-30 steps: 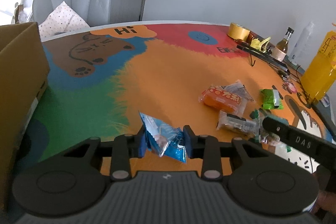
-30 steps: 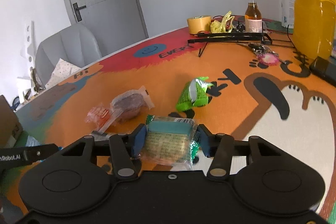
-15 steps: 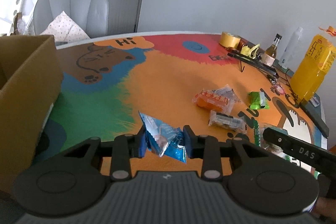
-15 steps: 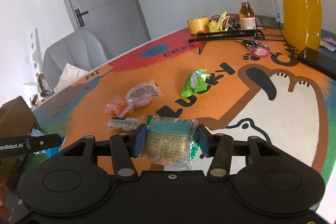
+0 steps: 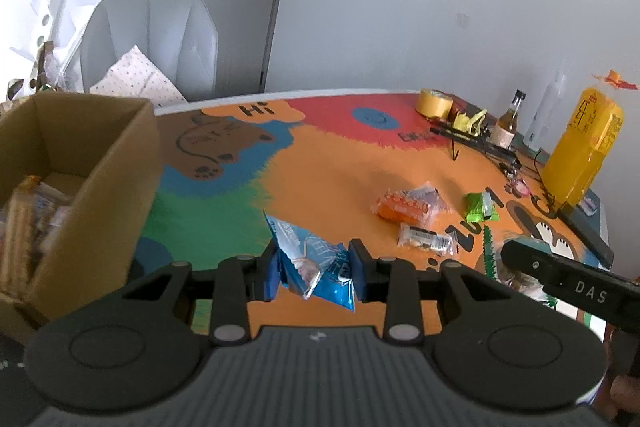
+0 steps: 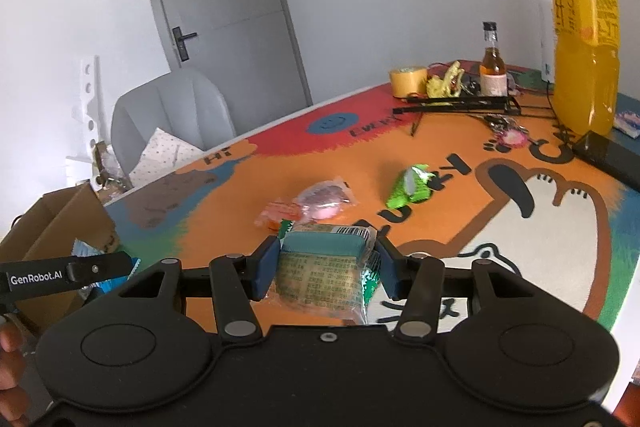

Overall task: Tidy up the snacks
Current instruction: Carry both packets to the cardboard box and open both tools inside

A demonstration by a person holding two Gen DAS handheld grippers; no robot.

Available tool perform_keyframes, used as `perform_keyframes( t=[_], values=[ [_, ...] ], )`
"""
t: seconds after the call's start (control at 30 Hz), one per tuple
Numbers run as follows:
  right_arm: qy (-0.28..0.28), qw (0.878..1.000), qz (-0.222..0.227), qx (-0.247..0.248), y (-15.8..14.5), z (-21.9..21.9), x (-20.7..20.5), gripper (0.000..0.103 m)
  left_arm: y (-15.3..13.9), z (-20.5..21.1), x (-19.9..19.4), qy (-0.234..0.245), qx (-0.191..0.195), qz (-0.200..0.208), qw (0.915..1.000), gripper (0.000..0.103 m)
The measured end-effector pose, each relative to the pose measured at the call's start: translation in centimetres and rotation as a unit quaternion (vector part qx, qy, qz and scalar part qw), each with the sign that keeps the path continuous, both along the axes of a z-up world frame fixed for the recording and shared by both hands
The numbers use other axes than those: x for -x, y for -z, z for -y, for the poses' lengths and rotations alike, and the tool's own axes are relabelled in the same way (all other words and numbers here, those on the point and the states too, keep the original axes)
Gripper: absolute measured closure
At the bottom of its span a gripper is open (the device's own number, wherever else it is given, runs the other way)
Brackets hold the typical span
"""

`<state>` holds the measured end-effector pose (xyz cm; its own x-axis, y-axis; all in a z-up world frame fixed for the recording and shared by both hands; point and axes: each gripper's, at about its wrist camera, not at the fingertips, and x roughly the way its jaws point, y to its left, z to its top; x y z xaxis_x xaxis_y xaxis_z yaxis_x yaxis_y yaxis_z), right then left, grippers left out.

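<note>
Cardboard now fills more of my left view: the open brown cardboard box (image 5: pixel 76 163), only a side edge a second ago, shows its inside, with wrapped snack packs (image 5: pixel 30 211) stacked in it. Both hands have risen above the colourful cartoon-printed tabletop (image 5: pixel 320 163). My left gripper (image 5: pixel 314 269) still has its jaws clamped on a crinkled blue snack packet (image 5: pixel 316 263), beside the box. My right gripper (image 6: pixel 326 267) keeps its jaws pressed on a clear-wrapped green-topped snack block (image 6: pixel 324 275). Orange (image 5: pixel 402 205) and bright green (image 5: pixel 478 207) packets lie on the tabletop beyond.
</note>
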<state>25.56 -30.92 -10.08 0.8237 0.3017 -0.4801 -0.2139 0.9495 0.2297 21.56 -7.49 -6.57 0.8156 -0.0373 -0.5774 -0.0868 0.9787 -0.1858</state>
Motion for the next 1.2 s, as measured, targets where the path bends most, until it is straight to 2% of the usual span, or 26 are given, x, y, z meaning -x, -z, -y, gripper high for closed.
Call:
perform_keyframes(
  t=[0.6, 1.2],
  values=[
    [-0.057, 0.998, 0.027, -0.001, -2.5, -5.5, 1.1, 0.054, -3.0, -5.7, 3.6, -0.048, -0.005, 0.032, 0.9983, 0.069],
    [-0.135, 0.989, 0.056, 0.007, -5.1, -13.8, 1.3, 0.054, -5.1, -14.0, 6.7, -0.126, -0.006, 0.051, 0.9908, 0.069]
  ],
)
